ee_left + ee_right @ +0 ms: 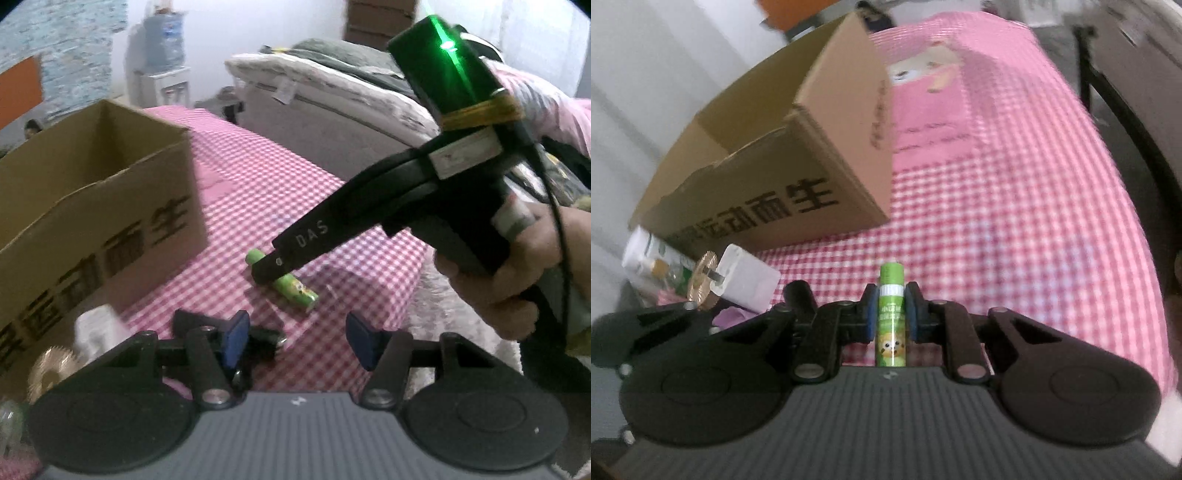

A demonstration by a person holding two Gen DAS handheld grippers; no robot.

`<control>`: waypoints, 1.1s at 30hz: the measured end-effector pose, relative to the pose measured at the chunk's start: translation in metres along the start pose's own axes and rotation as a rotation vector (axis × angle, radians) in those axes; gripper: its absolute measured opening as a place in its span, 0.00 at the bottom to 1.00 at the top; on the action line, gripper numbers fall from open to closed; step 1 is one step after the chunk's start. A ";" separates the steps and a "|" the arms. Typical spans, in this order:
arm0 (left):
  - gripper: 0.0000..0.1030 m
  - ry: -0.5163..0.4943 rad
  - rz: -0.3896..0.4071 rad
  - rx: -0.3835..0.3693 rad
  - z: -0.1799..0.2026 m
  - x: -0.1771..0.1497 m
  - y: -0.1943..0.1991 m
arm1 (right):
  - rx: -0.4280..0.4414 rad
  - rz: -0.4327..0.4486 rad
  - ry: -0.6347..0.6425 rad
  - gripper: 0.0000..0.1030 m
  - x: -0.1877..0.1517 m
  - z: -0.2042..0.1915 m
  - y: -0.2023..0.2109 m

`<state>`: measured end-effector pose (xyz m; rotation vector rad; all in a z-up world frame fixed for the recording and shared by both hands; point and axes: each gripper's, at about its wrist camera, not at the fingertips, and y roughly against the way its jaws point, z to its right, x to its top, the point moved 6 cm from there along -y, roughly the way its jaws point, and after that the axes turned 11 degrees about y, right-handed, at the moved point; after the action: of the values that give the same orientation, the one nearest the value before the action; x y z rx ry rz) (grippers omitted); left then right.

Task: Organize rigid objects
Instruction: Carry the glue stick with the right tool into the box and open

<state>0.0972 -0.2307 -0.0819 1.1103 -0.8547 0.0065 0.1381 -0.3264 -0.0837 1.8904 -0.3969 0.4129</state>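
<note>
A green glue stick (pixel 891 314) sits between my right gripper's blue pads (pixel 871 314), which are shut on it just above the pink checked tablecloth (pixel 1015 229). In the left wrist view the same glue stick (pixel 291 286) shows under the right gripper's black fingers (pixel 273 264). My left gripper (pixel 297 341) is open and empty, near the table's front edge. An open cardboard box (pixel 92 206) with black print stands to the left; it also shows in the right wrist view (pixel 798 162).
A white carton (pixel 746 280), a brass gear (pixel 703 280) and a white-green package (pixel 653 254) lie in front of the box. A small black object (pixel 264 341) lies by my left gripper. A bed with pillows (pixel 332 88) stands beyond the table.
</note>
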 end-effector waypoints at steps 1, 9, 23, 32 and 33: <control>0.57 -0.013 -0.006 -0.001 0.004 0.002 -0.005 | 0.005 0.005 -0.026 0.14 -0.004 0.004 0.003; 0.51 -0.042 -0.058 0.029 0.018 0.008 -0.035 | 0.036 0.026 -0.103 0.14 -0.021 0.019 0.012; 0.31 -0.020 -0.090 0.080 0.025 0.017 -0.047 | 0.092 0.044 -0.148 0.14 -0.022 0.025 0.015; 0.28 -0.039 -0.043 0.097 0.031 0.017 -0.037 | 0.120 0.088 -0.176 0.16 -0.023 0.025 0.021; 0.28 -0.038 -0.037 0.097 0.031 0.018 -0.035 | 0.120 0.096 -0.177 0.16 -0.023 0.025 0.023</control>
<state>0.1049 -0.2787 -0.0928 1.2201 -0.8749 -0.0035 0.1095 -0.3559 -0.0836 2.0380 -0.5937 0.3407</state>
